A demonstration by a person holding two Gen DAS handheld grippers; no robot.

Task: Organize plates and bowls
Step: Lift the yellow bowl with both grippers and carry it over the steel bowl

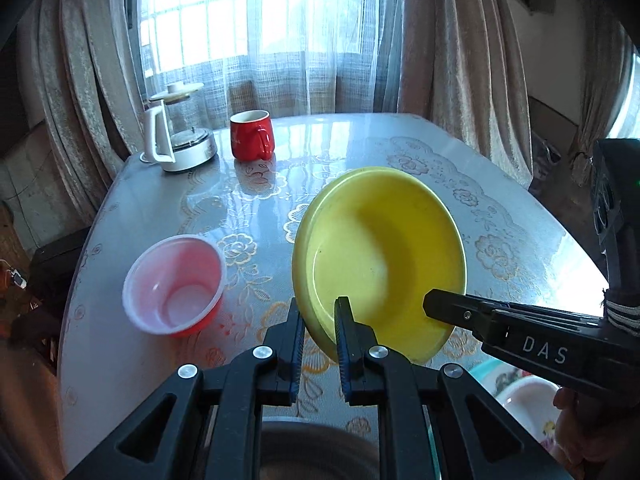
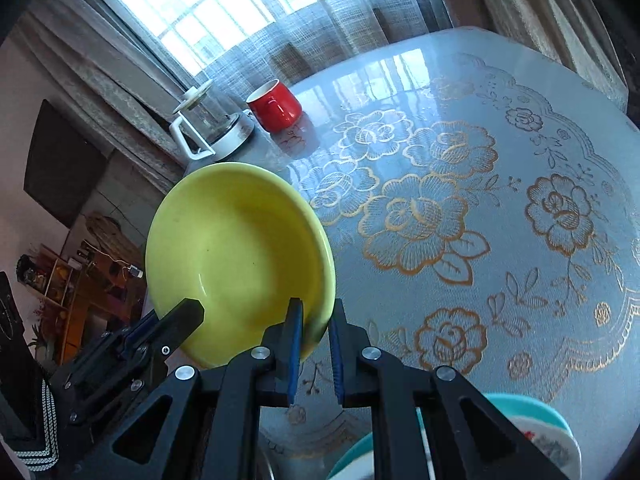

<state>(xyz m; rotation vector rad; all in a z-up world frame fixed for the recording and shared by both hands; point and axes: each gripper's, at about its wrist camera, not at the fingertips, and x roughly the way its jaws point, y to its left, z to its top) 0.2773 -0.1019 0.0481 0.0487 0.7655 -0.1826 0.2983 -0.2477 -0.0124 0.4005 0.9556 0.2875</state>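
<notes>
glossy floral table [image 2: 460, 200] before a curtained window [image 1: 256, 12].

A red mug [image 1: 252, 135] stands upright near the far left corner of the bench [image 1: 360, 136], its handle facing the viewer. Just beside it, further left, sits a white-handled glass kettle [image 1: 178, 136] on its base (lid on). The bench is covered by a glossy cloth printed with gold flowers [image 2: 416, 224]. Behind hang sheer curtains [image 1: 280, 40] over a bright barred window [image 2: 192, 4]. A wooden shelf [image 2: 80, 292] stands at left.
</notes>
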